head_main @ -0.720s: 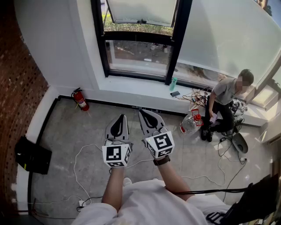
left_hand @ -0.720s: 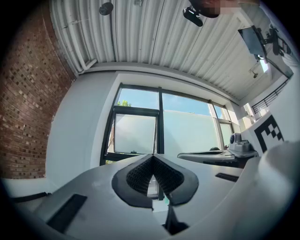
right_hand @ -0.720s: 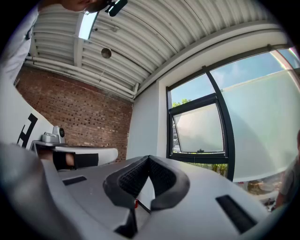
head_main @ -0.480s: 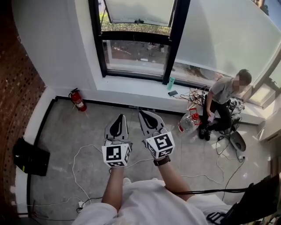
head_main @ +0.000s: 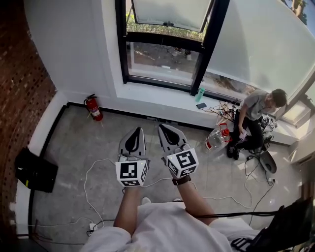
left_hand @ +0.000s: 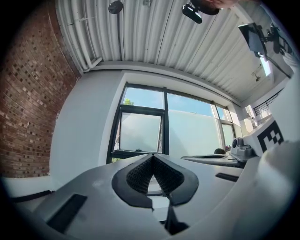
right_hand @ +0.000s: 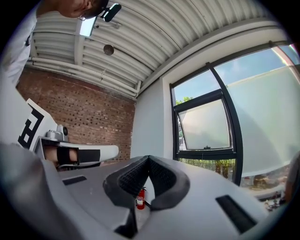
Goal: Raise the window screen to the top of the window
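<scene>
Basically not started: both tools are shut and empty, well apart from the window.
Left tool [head_main: 133, 135] and right tool [head_main: 166, 132] hover side by side over the floor [head_main: 74, 142], jaws pressed together on nothing. The window screen [head_main: 167, 12] is a frosted white panel in the black window frame [head_main: 197, 59]. The left gripper view shows clear glass above it, so it's probably not yet at the top. Approach, grip and lift all remain.

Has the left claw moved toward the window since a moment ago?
No. The left claw sits by the same bend of white floor cable as before; only the head view itself shifted.
</scene>
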### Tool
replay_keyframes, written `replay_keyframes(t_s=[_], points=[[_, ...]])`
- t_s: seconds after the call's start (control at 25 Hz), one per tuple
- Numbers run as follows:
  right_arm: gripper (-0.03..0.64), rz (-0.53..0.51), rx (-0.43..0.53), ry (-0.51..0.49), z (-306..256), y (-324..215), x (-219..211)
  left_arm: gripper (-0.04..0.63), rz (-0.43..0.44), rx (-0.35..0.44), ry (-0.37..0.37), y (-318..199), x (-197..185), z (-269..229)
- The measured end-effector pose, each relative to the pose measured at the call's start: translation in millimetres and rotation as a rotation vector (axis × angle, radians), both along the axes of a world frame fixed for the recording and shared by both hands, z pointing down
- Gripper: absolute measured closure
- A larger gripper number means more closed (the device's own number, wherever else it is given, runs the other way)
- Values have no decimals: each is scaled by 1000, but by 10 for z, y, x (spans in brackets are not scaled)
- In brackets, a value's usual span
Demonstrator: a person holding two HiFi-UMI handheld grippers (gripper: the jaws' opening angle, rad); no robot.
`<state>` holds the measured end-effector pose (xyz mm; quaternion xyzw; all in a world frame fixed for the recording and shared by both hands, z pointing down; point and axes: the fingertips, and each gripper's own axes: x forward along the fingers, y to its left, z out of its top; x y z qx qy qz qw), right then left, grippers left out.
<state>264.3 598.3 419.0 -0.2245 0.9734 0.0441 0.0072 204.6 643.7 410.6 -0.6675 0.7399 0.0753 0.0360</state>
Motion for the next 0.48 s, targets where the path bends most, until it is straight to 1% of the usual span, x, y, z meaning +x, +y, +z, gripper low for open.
replay_keyframes(t_s=[0.12,0.28,0.48], points=[[614,0,-39,2,101,134,-207,594,8,-6,28,167,-195,105],[614,-30,-36,32,193,262,-390,594,1,-4,105,265,-412,265],[614,-42,-46,59,322,117,-541,595,-4,-13,119,136,-530,370]])
